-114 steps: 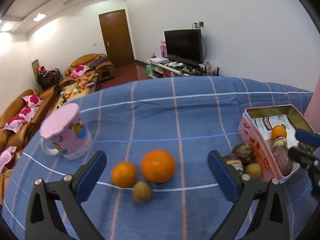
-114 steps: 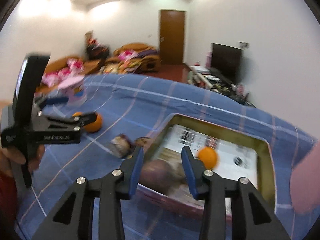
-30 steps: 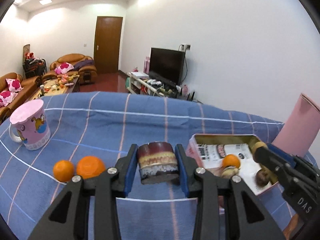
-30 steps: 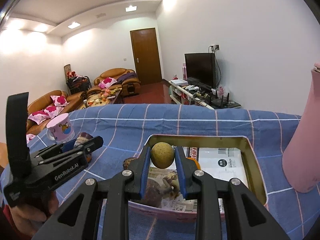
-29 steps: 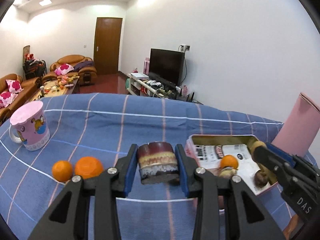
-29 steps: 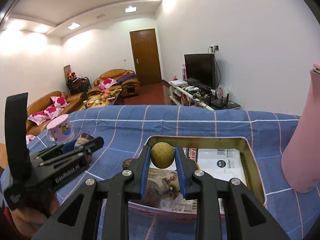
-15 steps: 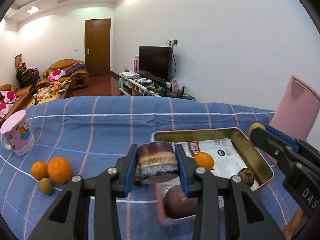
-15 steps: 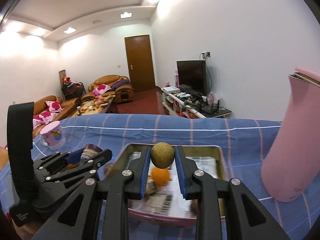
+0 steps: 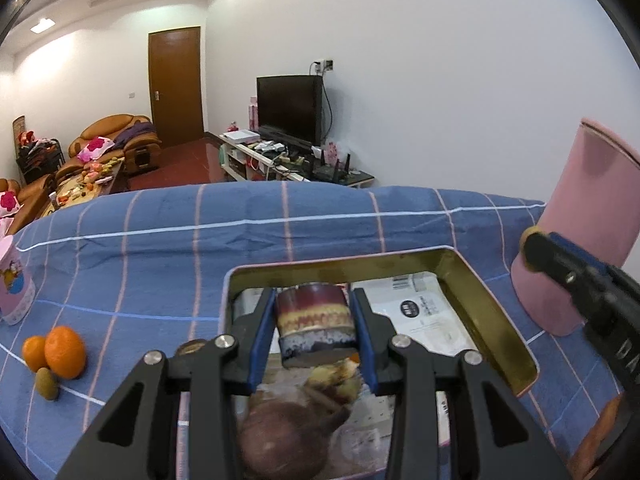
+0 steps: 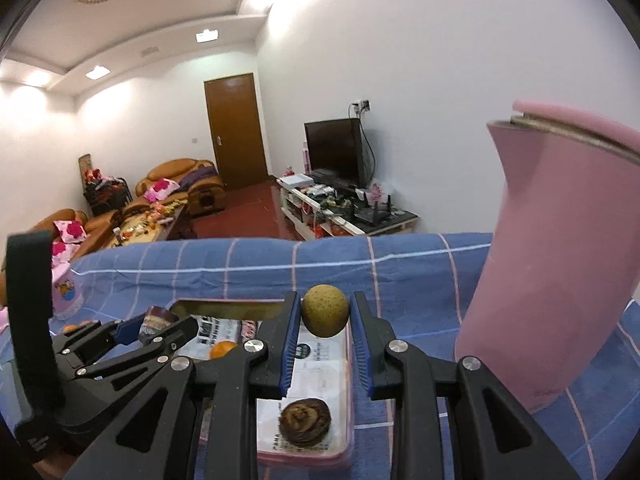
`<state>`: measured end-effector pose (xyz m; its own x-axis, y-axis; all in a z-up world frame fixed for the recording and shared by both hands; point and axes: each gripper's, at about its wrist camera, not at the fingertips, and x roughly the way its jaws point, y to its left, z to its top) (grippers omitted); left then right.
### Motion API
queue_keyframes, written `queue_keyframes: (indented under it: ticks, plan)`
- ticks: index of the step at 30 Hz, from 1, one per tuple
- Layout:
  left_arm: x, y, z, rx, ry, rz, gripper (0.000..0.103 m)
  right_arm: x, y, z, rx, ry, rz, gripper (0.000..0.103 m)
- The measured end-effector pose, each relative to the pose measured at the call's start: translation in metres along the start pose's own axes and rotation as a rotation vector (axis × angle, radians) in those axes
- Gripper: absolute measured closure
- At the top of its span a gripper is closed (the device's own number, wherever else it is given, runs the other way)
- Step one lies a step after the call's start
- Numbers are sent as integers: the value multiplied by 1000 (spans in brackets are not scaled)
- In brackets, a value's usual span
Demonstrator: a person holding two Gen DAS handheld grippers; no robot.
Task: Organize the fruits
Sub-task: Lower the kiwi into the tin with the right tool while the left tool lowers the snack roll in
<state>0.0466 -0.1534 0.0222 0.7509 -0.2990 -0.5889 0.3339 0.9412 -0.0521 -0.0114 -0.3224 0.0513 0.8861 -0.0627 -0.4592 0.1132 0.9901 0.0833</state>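
Here, left of the rectangular gold-lined pink tin box [image 9: 492, 320], two round oranges [image 9: 64, 352] and a small brown kiwi [image 9: 46, 384] lie together on the blue checked tablecloth [image 9: 160, 248]. Over the tin, the left gripper [image 9: 314, 330] clenches a cut dark-red mangosteen half [image 9: 314, 322]. Above the tin's right part, the right gripper [image 10: 325, 316] grasps a round yellowish-brown fruit [image 10: 324, 315], near the tall pink jug [image 10: 560, 280].

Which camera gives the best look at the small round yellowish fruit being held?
The right wrist view: the yellowish fruit sits centred and sharp in the right gripper, above the tin. The left wrist view shows only a sliver of it at that gripper's tip.
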Motion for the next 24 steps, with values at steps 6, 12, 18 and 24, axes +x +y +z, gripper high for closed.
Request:
queue_keyframes:
  ticks: [6, 12, 18, 24]
  plan:
    - [0, -6, -2, 48, -13, 69, 64, 15, 6, -6, -29, 41, -30, 76]
    - [4, -7, -6, 61, 4, 91, 64, 29, 8, -11, -26, 92, -16, 76]
    - [11, -10, -10, 74, 25, 119, 64, 44, 12, -17, -24, 147, 0, 76]
    - [13, -10, -10, 71, 37, 129, 64, 49, 9, -19, -1, 182, 30, 76]
